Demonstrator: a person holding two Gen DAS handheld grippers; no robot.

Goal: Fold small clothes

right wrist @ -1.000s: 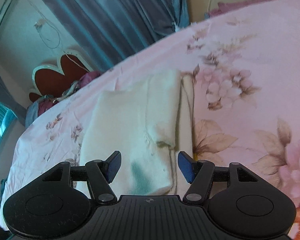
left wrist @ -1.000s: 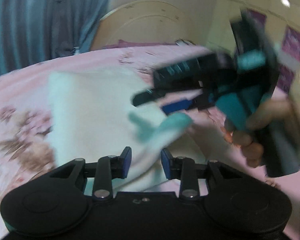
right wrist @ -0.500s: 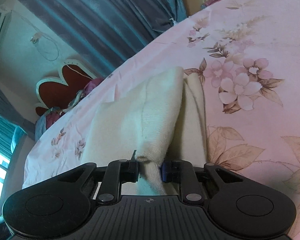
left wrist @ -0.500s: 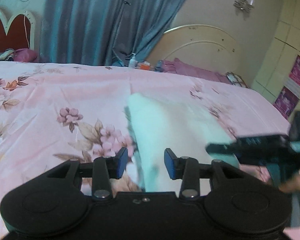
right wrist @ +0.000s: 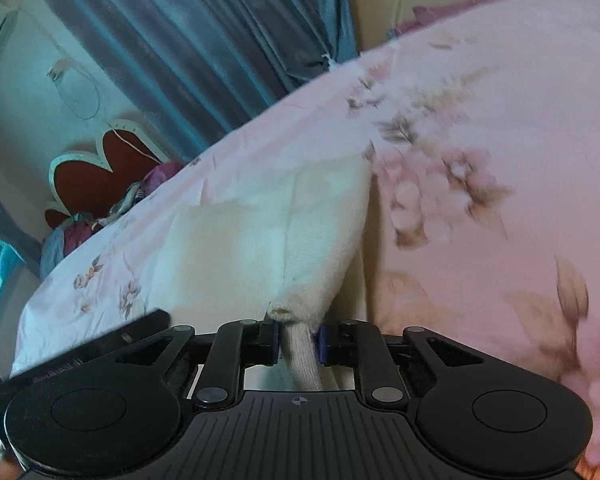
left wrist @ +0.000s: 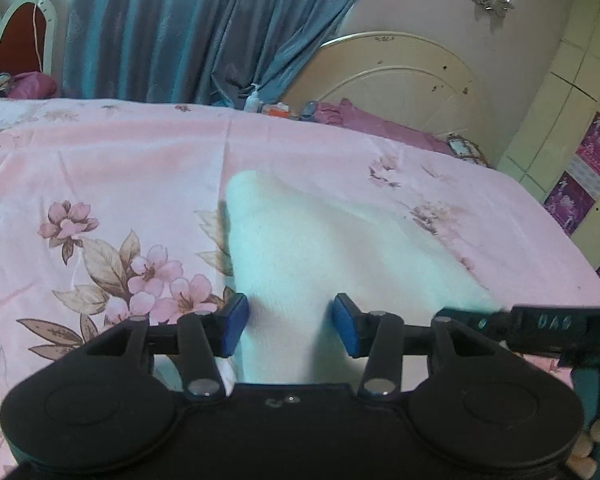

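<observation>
Cream-white fleecy garment (left wrist: 324, 240), small and partly folded, lies on the bed's pink floral sheet (left wrist: 100, 184) in the left wrist view, its near end reaching between the fingers of the left gripper (left wrist: 290, 330). Those blue-padded fingers stand apart, holding nothing, the cloth loose between them. At the right edge the black body of the right gripper (left wrist: 540, 324) shows beside the garment's corner.

In the right wrist view, the right gripper (right wrist: 298, 340) has its fingers pinched tight on a narrow bunched corner of the garment (right wrist: 260, 240), which rises from the sheet (right wrist: 480, 100) towards them. The hold looks thin: a pull could slip the soft cloth free, or drag the folded layers askew, since the left gripper pins nothing down. Motion blur on the sheet suggests quick movement, which adds to that risk.
</observation>
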